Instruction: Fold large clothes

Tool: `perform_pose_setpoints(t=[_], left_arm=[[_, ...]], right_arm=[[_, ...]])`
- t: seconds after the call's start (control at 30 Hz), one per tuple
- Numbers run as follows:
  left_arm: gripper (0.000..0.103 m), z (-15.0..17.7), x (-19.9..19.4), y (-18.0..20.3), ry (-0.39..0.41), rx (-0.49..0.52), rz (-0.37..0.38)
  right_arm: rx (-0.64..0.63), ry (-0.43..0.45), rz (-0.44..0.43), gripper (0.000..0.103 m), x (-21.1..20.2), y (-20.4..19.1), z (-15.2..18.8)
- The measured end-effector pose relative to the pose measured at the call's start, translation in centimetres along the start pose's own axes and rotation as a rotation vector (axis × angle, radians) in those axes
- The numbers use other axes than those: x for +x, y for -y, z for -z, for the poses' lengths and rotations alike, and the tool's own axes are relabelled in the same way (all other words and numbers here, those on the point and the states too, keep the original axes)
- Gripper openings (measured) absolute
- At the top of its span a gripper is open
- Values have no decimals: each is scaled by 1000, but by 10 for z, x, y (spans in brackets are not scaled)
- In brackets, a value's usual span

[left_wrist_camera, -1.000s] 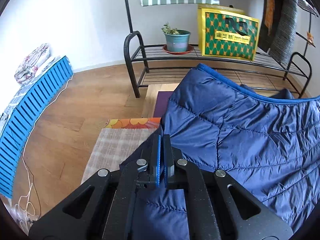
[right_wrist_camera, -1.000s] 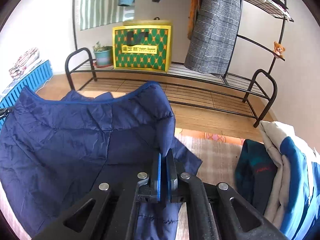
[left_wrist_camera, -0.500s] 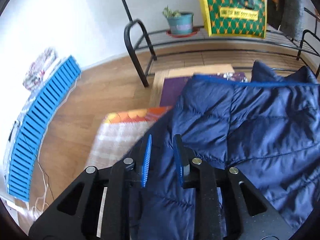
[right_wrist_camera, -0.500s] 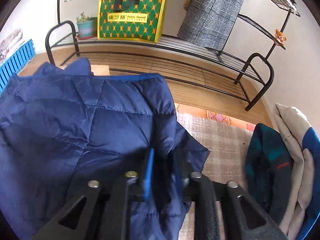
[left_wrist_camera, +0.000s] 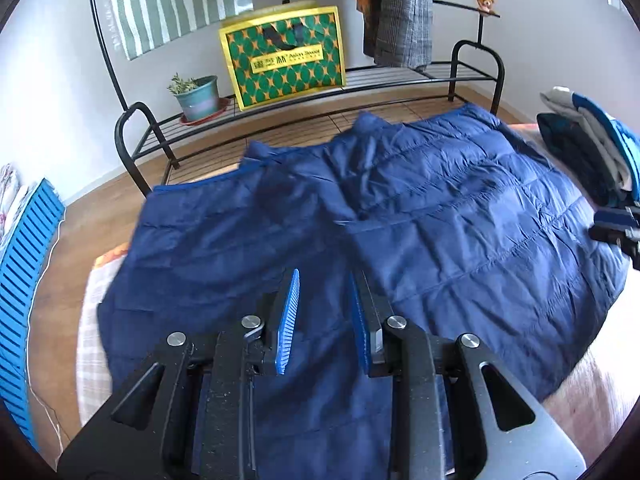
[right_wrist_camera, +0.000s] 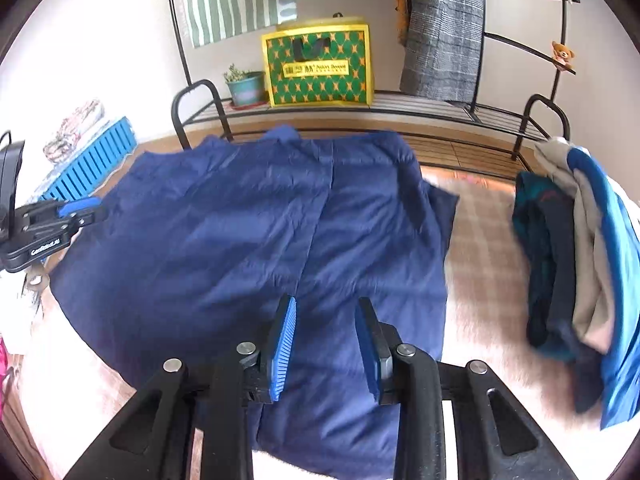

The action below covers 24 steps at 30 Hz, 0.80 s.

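Observation:
A large navy quilted jacket [left_wrist_camera: 420, 216] lies spread flat over the checked cloth on the work surface; it also shows in the right wrist view [right_wrist_camera: 248, 232]. My left gripper [left_wrist_camera: 325, 312] is open and empty above the jacket's near left part. My right gripper [right_wrist_camera: 325, 332] is open and empty above the jacket's near middle. The left gripper also shows at the left edge of the right wrist view [right_wrist_camera: 64, 216]. The right gripper shows at the right edge of the left wrist view [left_wrist_camera: 618, 224].
A pile of folded clothes [right_wrist_camera: 580, 264] sits at the right on the checked cloth [right_wrist_camera: 484, 248]. A black metal rack [left_wrist_camera: 132, 136] stands behind with a plant pot [left_wrist_camera: 198, 98] and green-yellow bag [left_wrist_camera: 286, 54]. A blue slatted crate [left_wrist_camera: 24, 264] lies at the left.
Both grippers opened and let go of the jacket, then pulled back and up. The jacket, held raised a second ago, now lies spread flat.

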<state>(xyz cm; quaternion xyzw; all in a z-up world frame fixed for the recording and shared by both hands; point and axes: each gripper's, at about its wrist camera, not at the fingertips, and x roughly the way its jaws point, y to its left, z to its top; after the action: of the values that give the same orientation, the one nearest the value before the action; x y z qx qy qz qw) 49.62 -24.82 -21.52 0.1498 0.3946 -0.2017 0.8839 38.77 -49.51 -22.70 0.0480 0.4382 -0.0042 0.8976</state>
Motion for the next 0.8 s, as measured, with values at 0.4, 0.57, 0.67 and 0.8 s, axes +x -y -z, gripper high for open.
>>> perform_pose_setpoints(t=[0.4,0.57,0.67,0.8], left_arm=[[26,26,43,27,-57,-18,-37],[26,30,-2,16,32,-80,-20],[26,40,-17,12,39,-89,1],[26,55,-11,2,26,-133,19]], right_arm=[[59,-71,21,36,16,-1,32],[254,14,8,77,-17,24,48],[366,8,56,81,-26,40,64],[572,-19,-62,86,-23,65,84]])
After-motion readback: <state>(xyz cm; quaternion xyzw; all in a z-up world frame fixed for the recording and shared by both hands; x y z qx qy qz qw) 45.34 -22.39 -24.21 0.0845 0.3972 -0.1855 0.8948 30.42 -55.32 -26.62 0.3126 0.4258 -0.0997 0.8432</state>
